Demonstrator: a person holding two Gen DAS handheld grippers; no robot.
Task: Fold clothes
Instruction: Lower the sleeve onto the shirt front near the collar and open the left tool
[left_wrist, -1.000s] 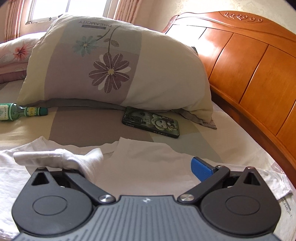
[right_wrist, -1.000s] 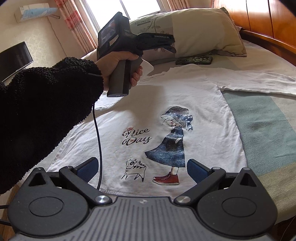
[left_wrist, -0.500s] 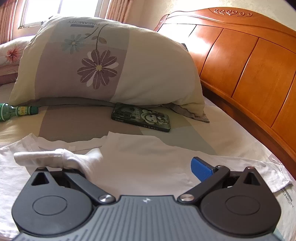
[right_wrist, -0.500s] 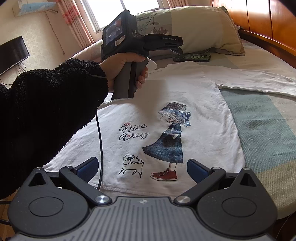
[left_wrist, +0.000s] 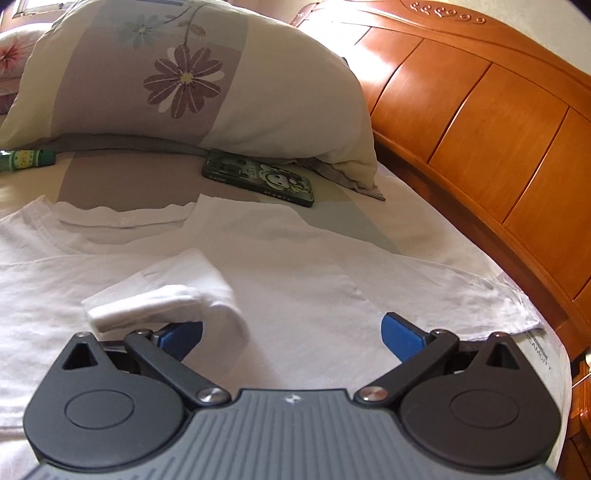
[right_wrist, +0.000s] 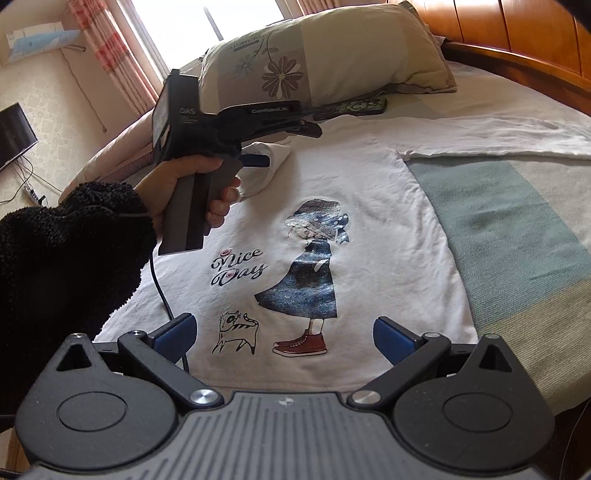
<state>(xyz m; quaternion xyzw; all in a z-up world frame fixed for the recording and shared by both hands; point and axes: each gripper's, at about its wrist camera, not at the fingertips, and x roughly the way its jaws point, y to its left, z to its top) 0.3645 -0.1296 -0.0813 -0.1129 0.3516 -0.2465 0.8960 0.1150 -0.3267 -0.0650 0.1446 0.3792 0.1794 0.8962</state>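
Observation:
A white T-shirt (right_wrist: 369, 206) with a girl, a cat and "Nice Day" printed on it lies flat on the bed. Its left sleeve (left_wrist: 159, 295) is folded inward onto the chest and rests bunched against my left gripper's left finger (left_wrist: 181, 334). My left gripper (left_wrist: 291, 328) is open, low over the chest, with nothing clamped between its pads. In the right wrist view a hand holds that left gripper (right_wrist: 258, 159) beside the folded sleeve (right_wrist: 275, 153). The other sleeve (right_wrist: 498, 136) stretches out to the right. My right gripper (right_wrist: 282, 328) hovers open over the bottom hem.
A flowered pillow (left_wrist: 221, 85) and a phone in a green case (left_wrist: 258, 177) lie beyond the collar. A green bottle (left_wrist: 26, 160) lies at the left. The wooden headboard (left_wrist: 480, 110) runs along the right. A black sleeve (right_wrist: 55, 266) fills the left of the right wrist view.
The left gripper carried the sleeve to the right and down over the chest. The sleeve has slid off its left finger, baring the blue pad. The right gripper stayed open near the hem.

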